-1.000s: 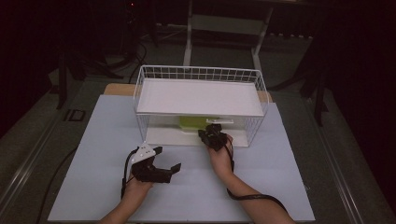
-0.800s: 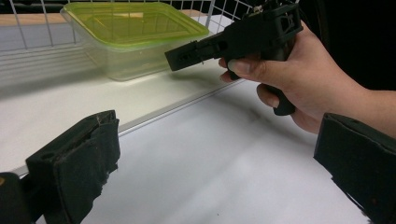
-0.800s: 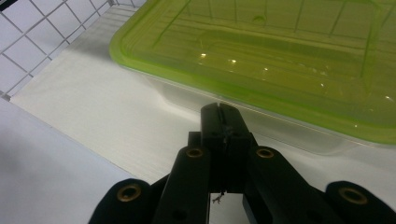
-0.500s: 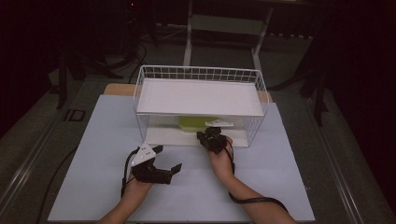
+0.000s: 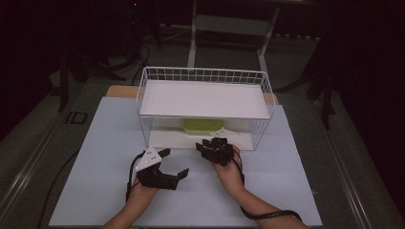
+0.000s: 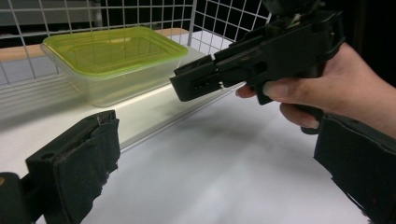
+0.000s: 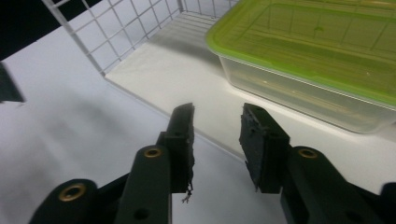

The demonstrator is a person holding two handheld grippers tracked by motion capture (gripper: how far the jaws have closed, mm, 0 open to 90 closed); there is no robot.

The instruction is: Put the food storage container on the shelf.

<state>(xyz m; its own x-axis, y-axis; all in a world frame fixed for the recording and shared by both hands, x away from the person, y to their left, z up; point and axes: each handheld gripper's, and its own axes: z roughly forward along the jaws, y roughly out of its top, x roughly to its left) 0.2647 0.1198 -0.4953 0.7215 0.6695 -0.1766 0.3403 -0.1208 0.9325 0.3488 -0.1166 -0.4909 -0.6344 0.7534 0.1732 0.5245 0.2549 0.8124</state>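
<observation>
Clear food container with a green lid (image 5: 203, 126) sits on the lower shelf of the white wire rack (image 5: 205, 76), under the rack's upper white shelf board (image 5: 204, 98), towards the middle of the shelf and a little back from its open front edge. In the right gripper view the container (image 7: 317, 70) lies just beyond the jaw tips, apart from them, lid on. Right gripper (image 5: 216, 149) hovers at the rack's front edge, pointed in towards the container; its jaws have just been opening and stand parted with a narrow gap, nothing between the pads (image 7: 187, 135). Left gripper (image 5: 167, 164) rests over the white table cover (image 5: 95, 157), well short of the rack, jaws spread wide and empty. In the left gripper view the right gripper (image 6: 196, 84) crosses in front of the container (image 6: 114, 60), and the person's hand (image 6: 336, 88) wraps its grip
</observation>
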